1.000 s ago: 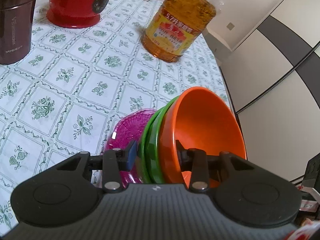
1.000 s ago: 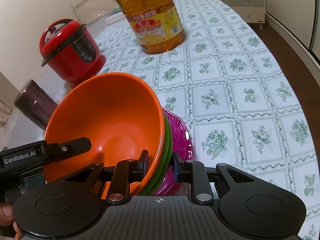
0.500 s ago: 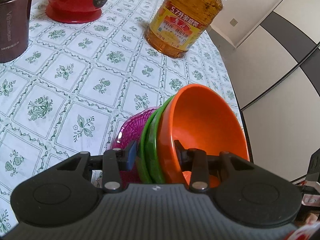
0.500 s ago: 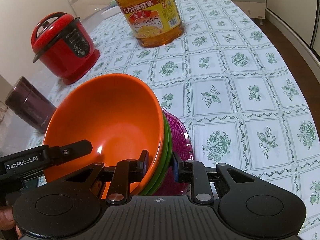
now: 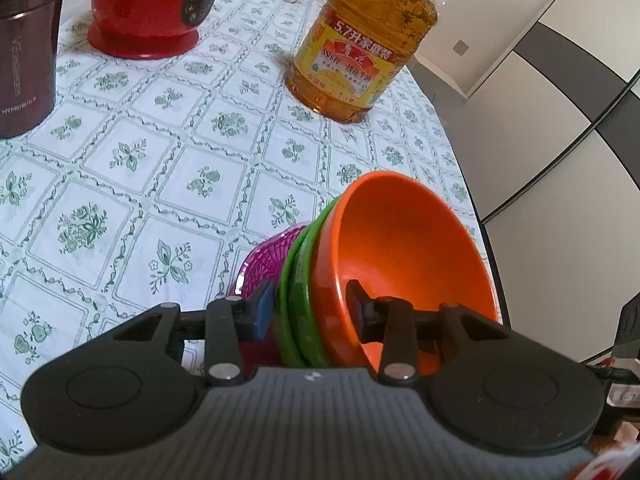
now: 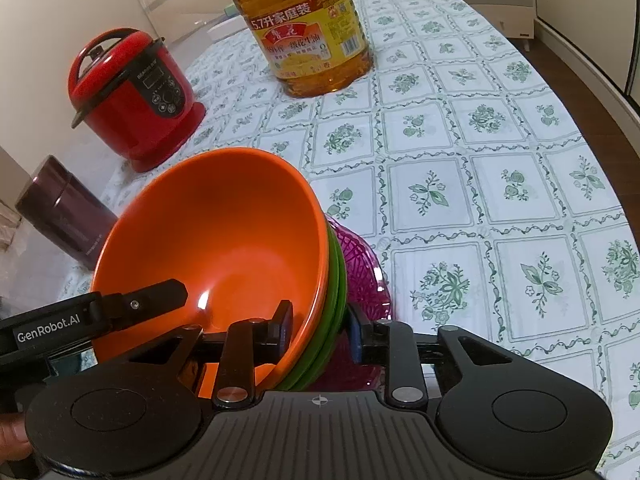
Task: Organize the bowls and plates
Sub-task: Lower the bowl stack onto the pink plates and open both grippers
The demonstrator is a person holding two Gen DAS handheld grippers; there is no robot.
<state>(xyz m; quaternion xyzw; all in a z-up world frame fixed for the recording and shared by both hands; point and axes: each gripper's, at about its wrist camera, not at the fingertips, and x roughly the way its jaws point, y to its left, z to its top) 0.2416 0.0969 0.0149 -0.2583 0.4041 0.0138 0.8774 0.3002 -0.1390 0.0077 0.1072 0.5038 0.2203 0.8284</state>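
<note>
Nested stack at the near table edge: orange bowl [image 6: 224, 240] on top, green bowls [image 6: 334, 300] under it, pink plate [image 6: 366, 276] at the bottom, all tipped up on edge in both wrist views. Right gripper [image 6: 318, 330] straddles the stack's rim at 6 o'clock in its view, one finger inside the orange bowl, the other on the plate side. Its jaws have just been opening; a second ago the pads sat tight on the rims, now a sliver of gap shows on each side, so they stand loose around the stack rather than pinching it. Left gripper [image 5: 310, 310] straddles the opposite rim, blue pad [image 5: 262, 312] just beside the green rim, inner finger against the orange wall. Its jaws have eased open only slightly, and whether its pads press I cannot tell for sure; it looks like a light hold at most. Neither hand has shifted much. Oil bottle [image 6: 304, 28] stands at 12 o'clock, red cooker [image 6: 132, 100] at 10, dark canister [image 6: 66, 216] at 9, all well apart from the stack. Judgement: the stack is being let go, so the stacking step looks about finished. With the pile tilted, a full release risks it rocking or sliding on the tablecloth [image 6: 480, 152].
</note>
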